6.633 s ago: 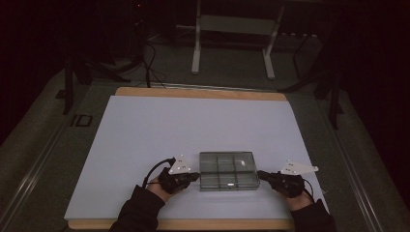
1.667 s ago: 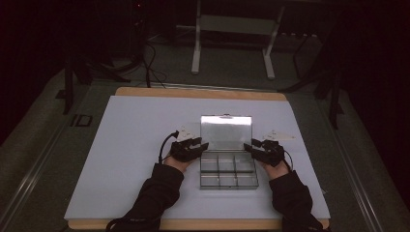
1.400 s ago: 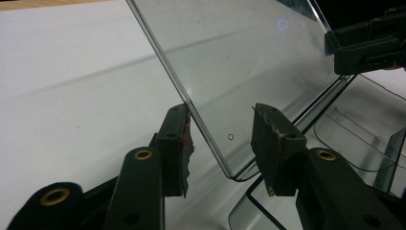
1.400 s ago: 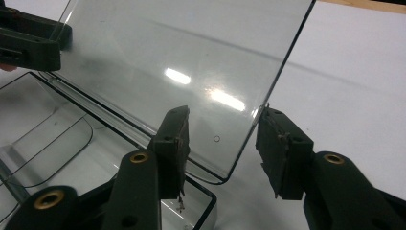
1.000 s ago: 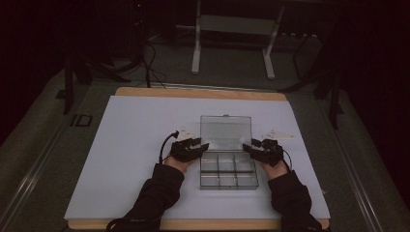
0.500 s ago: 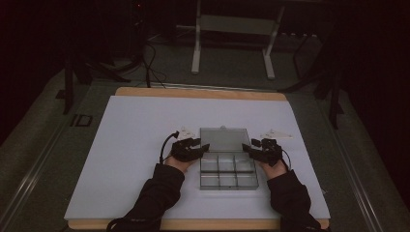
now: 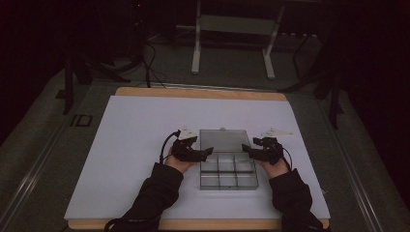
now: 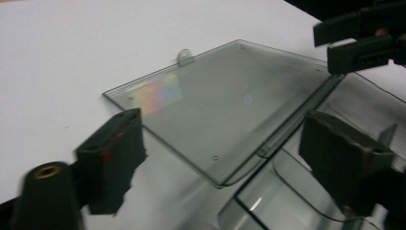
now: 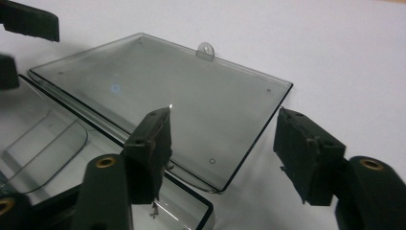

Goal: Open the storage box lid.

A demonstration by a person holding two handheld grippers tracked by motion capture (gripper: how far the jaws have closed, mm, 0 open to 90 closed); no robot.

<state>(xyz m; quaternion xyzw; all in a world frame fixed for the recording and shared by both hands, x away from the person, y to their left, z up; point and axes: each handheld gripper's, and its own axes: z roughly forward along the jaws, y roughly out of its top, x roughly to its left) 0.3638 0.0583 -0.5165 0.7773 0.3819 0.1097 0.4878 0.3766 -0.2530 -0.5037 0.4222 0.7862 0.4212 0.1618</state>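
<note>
High view: clear box (image 7: 227,171) lies between released left gripper (image 7: 207,151) and released right gripper (image 7: 247,148), lid flat.

White sheet (image 7: 145,145) covers the wooden desk (image 7: 193,92), with a metal stand (image 7: 232,24) and loose cables (image 7: 150,58) on the floor behind.

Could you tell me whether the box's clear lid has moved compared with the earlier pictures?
Yes. The lid stood upright a moment ago; now it lies flat on the white table, folded away from the box towards the table's far edge.
</note>
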